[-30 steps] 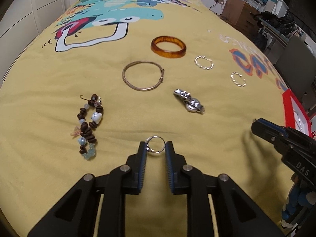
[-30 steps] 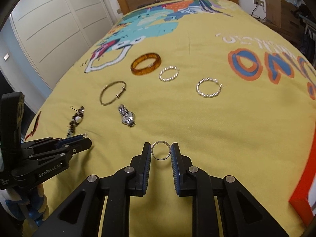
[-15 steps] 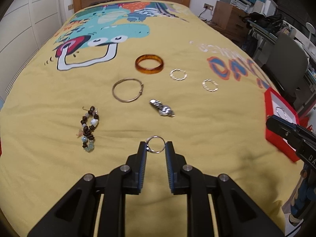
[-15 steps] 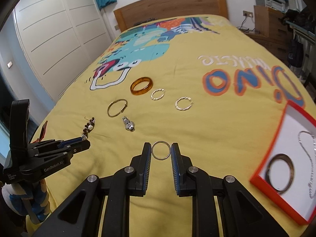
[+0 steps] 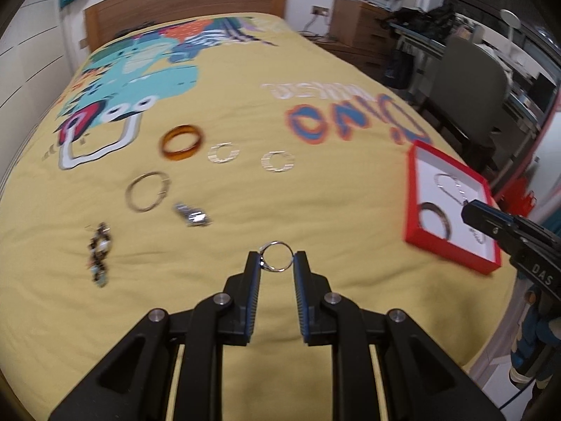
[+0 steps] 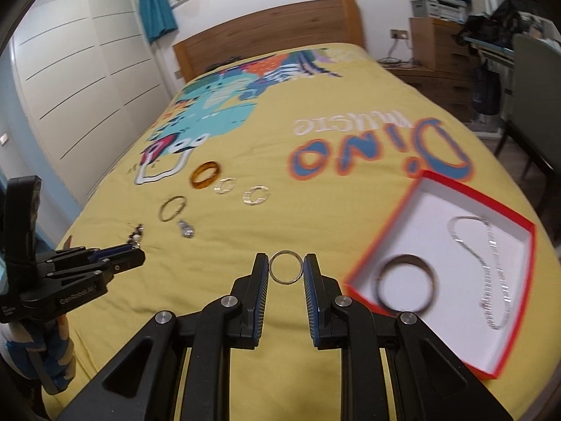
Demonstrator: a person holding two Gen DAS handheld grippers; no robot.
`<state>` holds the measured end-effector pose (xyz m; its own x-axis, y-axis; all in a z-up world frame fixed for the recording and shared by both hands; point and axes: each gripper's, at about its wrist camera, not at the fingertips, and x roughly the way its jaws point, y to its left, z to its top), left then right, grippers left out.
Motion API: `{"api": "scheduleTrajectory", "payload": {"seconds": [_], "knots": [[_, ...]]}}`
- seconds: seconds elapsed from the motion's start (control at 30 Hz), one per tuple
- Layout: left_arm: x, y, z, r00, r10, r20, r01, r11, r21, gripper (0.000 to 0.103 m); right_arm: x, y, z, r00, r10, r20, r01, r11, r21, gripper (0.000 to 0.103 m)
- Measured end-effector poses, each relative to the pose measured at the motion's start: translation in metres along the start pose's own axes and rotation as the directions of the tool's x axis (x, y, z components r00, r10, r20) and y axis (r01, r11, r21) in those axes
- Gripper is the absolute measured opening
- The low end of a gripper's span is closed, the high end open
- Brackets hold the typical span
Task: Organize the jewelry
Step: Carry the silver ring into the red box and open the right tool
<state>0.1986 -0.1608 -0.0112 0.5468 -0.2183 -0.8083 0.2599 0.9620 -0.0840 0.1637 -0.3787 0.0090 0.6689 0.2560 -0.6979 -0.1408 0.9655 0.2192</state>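
- The left gripper [image 5: 277, 261] is pinching a small silver ring with a little setting on its band [image 5: 276, 256] across its width, the jaws standing only a ring's breadth apart and the blue ribbed pads pressing on either side of the hoop.
- The right gripper [image 6: 285, 272] is holding a plain thin silver ring [image 6: 285, 271] the same way, jaws narrowed to the ring's width, hoop upright between the tips.
- Both rings are hanging in the air over the yellow printed bedspread [image 5: 245, 80], to the left of the red-rimmed, white-lined shallow box [image 6: 526, 231]; the plain ring is just beside the box's near left corner, the other well apart from it.
- Inside the box a dark metal bangle [image 6: 406, 286] and a silver chain [image 6: 491, 270] are already lying.
- Left of the box, on the bedspread, an amber bangle [image 5: 182, 142], two twisted silver hoops [image 5: 222, 152], a thin metal bangle [image 5: 147, 191], a small silver clasp piece [image 5: 193, 214] and a brown beaded bracelet [image 5: 100, 249] are waiting.
- The rings are probably handling as very light, stiff and slick: smooth round metal held at only two spots is likely to swivel or pop out if the grip loosens or the hand jolts.
- Gripping across the hoop is, I judge, the sound hold; the ring with the setting is best taken on bare band.
- Releasing low over the box's white floor should keep them from bouncing or rolling away.
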Motion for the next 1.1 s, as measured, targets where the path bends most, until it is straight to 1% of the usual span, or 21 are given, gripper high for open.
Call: {"api": "scheduleTrajectory", "payload": {"seconds": [0.17,0.3,0.4,0.6,0.8,1.0,1.1], "knots": [[0.015,-0.053,0.012,0.998,-0.059,-0.016,0.06,0.996,0.064,0.018,-0.012,-0.054,-0.006,0.998,-0.07,-0.002,0.07,0.997,0.044,0.02],[0.032,-0.099,0.024,0.993,-0.111,-0.033,0.114,0.986,0.118,0.018,-0.014,-0.089,-0.01,0.994,-0.112,-0.013,0.113,0.991,0.072,0.02],[0.047,-0.134,0.032,0.988,-0.146,-0.052,0.152,0.975,0.16,0.018,-0.01,-0.114,-0.013,0.99,-0.134,-0.037,0.136,0.987,0.085,0.02],[0.08,-0.186,0.037,0.981,-0.167,-0.102,0.187,0.953,0.238,0.018,0.009,-0.148,-0.021,0.983,-0.159,-0.093,0.167,0.981,0.094,0.02],[0.115,-0.205,0.039,0.978,-0.15,-0.147,0.184,0.95,0.253,0.018,0.028,-0.172,-0.021,0.975,-0.172,-0.14,0.185,0.979,0.088,0.02],[0.138,-0.212,0.037,0.975,-0.133,-0.179,0.178,0.947,0.268,0.018,0.046,-0.181,-0.02,0.967,-0.181,-0.178,0.194,0.979,0.064,0.02],[0.146,-0.212,0.033,0.972,-0.131,-0.196,0.181,0.946,0.267,0.018,0.051,-0.184,-0.021,0.965,-0.19,-0.183,0.204,0.977,0.059,0.02]]}}
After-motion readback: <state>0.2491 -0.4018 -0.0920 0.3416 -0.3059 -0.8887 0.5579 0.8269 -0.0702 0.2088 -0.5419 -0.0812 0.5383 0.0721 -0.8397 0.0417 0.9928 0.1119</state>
